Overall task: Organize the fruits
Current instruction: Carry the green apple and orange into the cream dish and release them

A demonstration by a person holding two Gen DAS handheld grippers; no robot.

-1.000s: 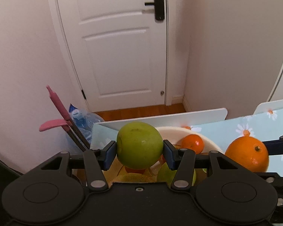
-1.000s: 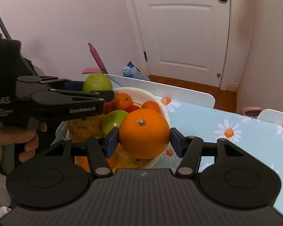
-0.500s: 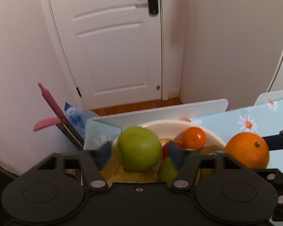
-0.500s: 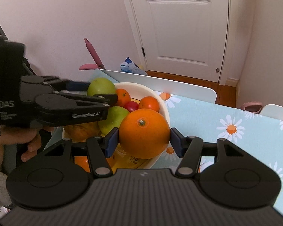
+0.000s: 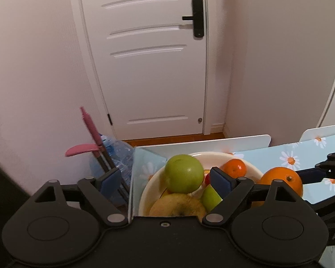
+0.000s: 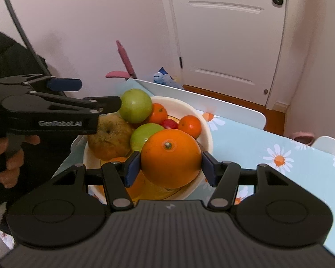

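A white bowl (image 6: 206, 129) (image 5: 214, 155) on the daisy-print table holds several fruits. A green apple (image 5: 183, 173) (image 6: 135, 105) rests on top of the pile at the bowl's far left. My left gripper (image 5: 165, 178) hangs just above and behind it, its jaws opening, pads clear of the apple. My right gripper (image 6: 169, 166) is shut on a big orange (image 6: 170, 158) (image 5: 281, 179) over the bowl's near right rim. A brownish pear-like fruit (image 6: 109, 135), a second green apple (image 6: 145, 134) and small tangerines (image 6: 189, 126) lie in the bowl.
The table (image 6: 279, 151) carries a light blue cloth with daisies, and white chair backs (image 6: 203, 102) stand along its far edge. A pink-handled tool (image 5: 89, 129) and a water bottle (image 5: 120, 151) lean by the wall. A person's hand (image 6: 9, 156) holds the left gripper.
The left gripper let go of the green apple, which now sits in the bowl, and its jaws spread wide as it drew back and up. The right gripper kept hold of the orange.
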